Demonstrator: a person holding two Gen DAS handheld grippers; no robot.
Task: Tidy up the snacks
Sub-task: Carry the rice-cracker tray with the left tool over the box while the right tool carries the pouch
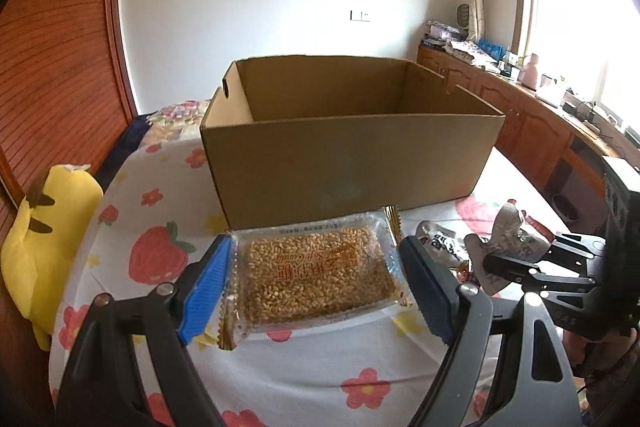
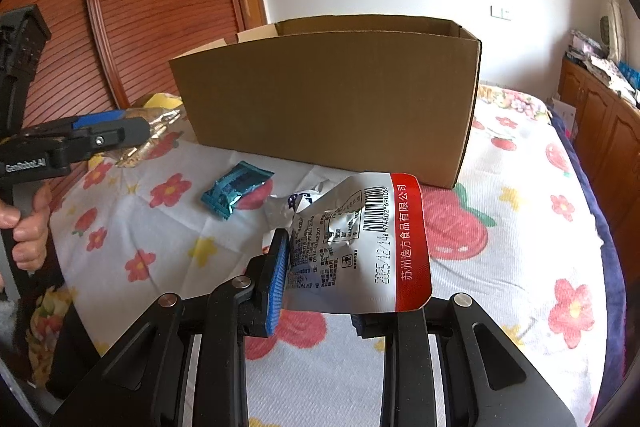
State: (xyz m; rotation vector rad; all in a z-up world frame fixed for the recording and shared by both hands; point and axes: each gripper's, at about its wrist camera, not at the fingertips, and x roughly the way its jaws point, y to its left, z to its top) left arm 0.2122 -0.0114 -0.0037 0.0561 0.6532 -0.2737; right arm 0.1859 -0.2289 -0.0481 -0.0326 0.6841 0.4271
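A clear pack of puffed-grain candy (image 1: 320, 275) spans the blue pads of my left gripper (image 1: 316, 243), which is shut on its two sides and holds it above the sheet. The same gripper (image 2: 120, 131) and pack (image 2: 152, 131) show at the left of the right wrist view. My right gripper (image 2: 316, 267) is shut on a crumpled silver pouch with a red band (image 2: 360, 239); its right finger is hidden behind the pouch. That pouch (image 1: 508, 231) and the right gripper (image 1: 512, 267) appear at the right of the left wrist view. An open cardboard box (image 1: 348, 163) (image 2: 328, 99) stands just beyond both.
A teal snack packet (image 2: 236, 191) lies on the flowered bed sheet (image 2: 520, 227) before the box. A black-and-white wrapper (image 1: 436, 243) lies near the pouch. A yellow plush toy (image 1: 48, 235) sits at the bed's left edge. Wooden cabinets (image 1: 520, 119) run along the right wall.
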